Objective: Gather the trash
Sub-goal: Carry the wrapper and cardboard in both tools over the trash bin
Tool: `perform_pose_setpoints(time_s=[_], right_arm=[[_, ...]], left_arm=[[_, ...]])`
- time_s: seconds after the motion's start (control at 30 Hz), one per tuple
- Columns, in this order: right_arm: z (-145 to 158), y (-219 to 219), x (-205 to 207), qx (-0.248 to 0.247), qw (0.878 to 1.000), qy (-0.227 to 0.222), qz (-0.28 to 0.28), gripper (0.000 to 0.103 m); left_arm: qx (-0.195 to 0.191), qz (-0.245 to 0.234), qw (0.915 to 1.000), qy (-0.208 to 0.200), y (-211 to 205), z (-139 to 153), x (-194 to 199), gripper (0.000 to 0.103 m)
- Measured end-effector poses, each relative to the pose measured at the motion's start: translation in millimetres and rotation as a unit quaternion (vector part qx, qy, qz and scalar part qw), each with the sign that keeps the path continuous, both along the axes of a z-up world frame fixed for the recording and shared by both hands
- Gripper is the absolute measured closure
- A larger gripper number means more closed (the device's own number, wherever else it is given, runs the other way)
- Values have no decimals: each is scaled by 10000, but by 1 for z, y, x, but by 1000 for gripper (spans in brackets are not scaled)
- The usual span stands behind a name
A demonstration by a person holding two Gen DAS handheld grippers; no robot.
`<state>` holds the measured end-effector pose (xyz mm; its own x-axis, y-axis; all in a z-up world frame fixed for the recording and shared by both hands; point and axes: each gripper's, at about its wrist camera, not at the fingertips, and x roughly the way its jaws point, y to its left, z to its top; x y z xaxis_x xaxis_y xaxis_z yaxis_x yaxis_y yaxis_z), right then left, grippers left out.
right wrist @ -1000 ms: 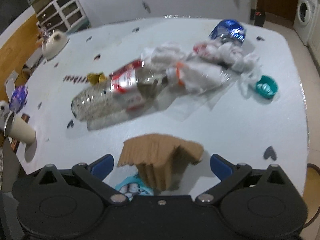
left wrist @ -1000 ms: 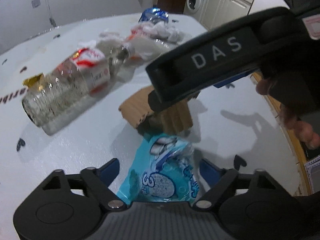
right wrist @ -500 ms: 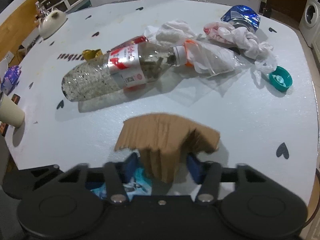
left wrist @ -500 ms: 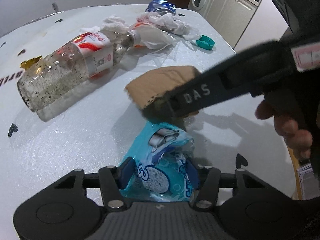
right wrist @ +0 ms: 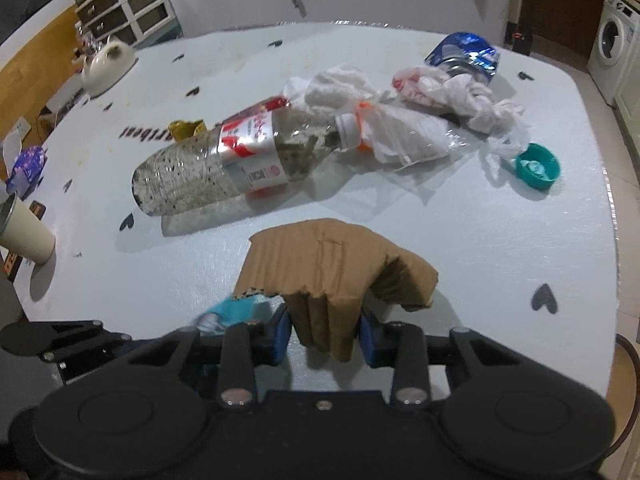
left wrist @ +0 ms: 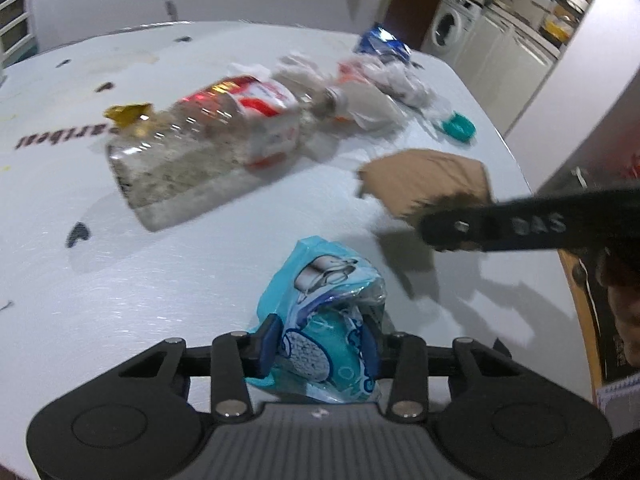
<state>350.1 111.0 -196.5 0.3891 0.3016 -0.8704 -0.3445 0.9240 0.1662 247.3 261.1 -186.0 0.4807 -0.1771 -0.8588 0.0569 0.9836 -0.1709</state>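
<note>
1. the left gripper (left wrist: 320,350) is clamped on the crumpled blue wrapper (left wrist: 324,304) at 6 o'clock in the left wrist view. only the near end is pinched, so i judge the slick film could slide out if it is jerked.
2. the right gripper (right wrist: 324,334) is closed on a folded flap of the torn cardboard piece (right wrist: 332,264), at 6 o'clock in its own view. the wide part overhangs forward and could tear or pivot loose.
3. the two tools sit close together, so a hasty swing could knock one load off.
4. the plastic bottle (right wrist: 224,164) lies on its side on the table (right wrist: 500,248) at 11 o'clock; a bump from the cardboard might roll it.
</note>
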Motion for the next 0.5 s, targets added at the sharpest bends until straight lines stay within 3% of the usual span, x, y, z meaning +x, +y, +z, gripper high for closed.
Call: perform_pose_setpoints(time_s=[0.23, 0.5], right_arm=[[21, -24, -13, 4, 9991, -340, -266, 67], [55, -65, -32, 180, 9950, -807, -565, 67]], left_arm=[[1, 510, 9981, -359, 13, 31, -5, 61], [66, 770, 9935, -841, -7, 76, -2, 62]])
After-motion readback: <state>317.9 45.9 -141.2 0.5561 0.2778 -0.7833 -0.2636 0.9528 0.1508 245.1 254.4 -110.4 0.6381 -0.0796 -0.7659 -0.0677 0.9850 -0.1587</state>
